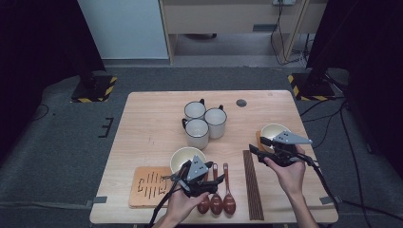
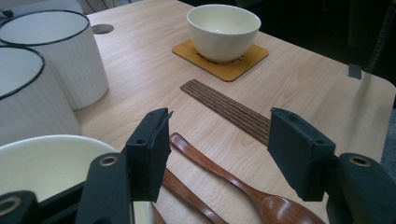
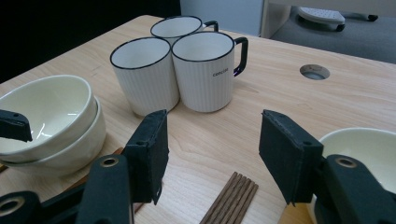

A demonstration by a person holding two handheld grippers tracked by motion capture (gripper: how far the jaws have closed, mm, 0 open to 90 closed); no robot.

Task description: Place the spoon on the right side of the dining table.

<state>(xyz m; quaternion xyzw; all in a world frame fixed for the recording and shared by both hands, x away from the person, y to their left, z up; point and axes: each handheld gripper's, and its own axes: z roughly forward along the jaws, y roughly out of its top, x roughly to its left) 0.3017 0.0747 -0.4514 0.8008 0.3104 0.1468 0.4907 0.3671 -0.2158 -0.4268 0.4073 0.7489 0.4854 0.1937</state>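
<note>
Two cream bowls (image 1: 187, 158) sit stacked near the table's front middle, beside an orange coaster (image 1: 148, 186). My left gripper (image 1: 206, 167) hovers at the stack's right rim, over three wooden spoons (image 1: 216, 202). In the left gripper view its jaws (image 2: 219, 126) stand open above the spoon handles (image 2: 219, 170), gripping nothing. A bundle of dark chopsticks (image 1: 253, 185) lies to the right. My right gripper (image 1: 256, 145) is open over bare wood near the chopsticks' far end (image 3: 231, 200), next to a single bowl (image 1: 273, 130) on its own coaster (image 2: 233, 67).
Three white mugs (image 1: 204, 121) with black rims cluster at the table's middle, behind the stacked bowls (image 3: 46, 121). A round cable hole (image 1: 241, 102) sits near the far edge. Light stands with striped bases flank the table on the floor.
</note>
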